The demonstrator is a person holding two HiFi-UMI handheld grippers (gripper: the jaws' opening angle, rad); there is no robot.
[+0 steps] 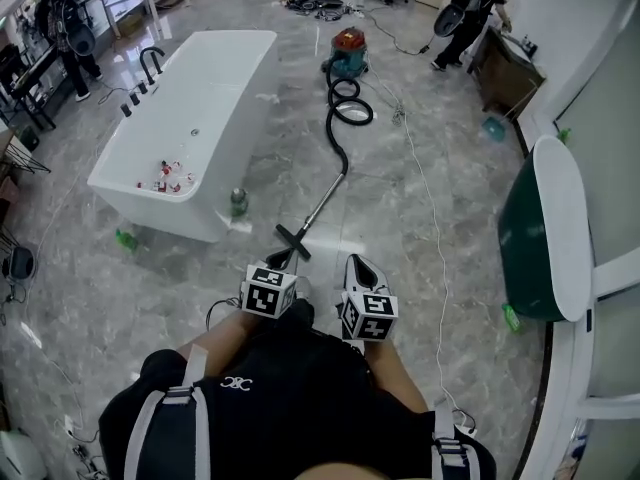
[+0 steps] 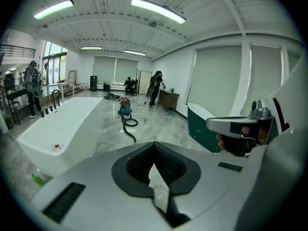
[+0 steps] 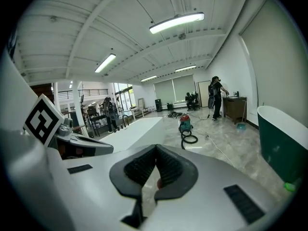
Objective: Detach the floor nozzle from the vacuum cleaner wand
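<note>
In the head view the black floor nozzle [image 1: 293,241] lies on the marble floor at the near end of the thin metal wand [image 1: 322,206]. A black hose [image 1: 340,118] runs from the wand back to the red and teal vacuum cleaner [image 1: 347,52]. My left gripper [image 1: 281,263] hovers just short of the nozzle, shut and holding nothing. A little to the nozzle's right is my right gripper [image 1: 360,268], also shut and empty. In the left gripper view [image 2: 154,146] and the right gripper view [image 3: 155,148] the jaws meet and hide the nozzle; the vacuum cleaner [image 2: 125,106] [image 3: 185,123] shows far off.
A white bathtub [image 1: 190,118] stands to the left of the wand, with a green bottle [image 1: 238,200] at its near corner. A dark green bathtub [image 1: 540,228] stands at the right. A thin white cable [image 1: 425,198] crosses the floor. People stand at the far end of the room.
</note>
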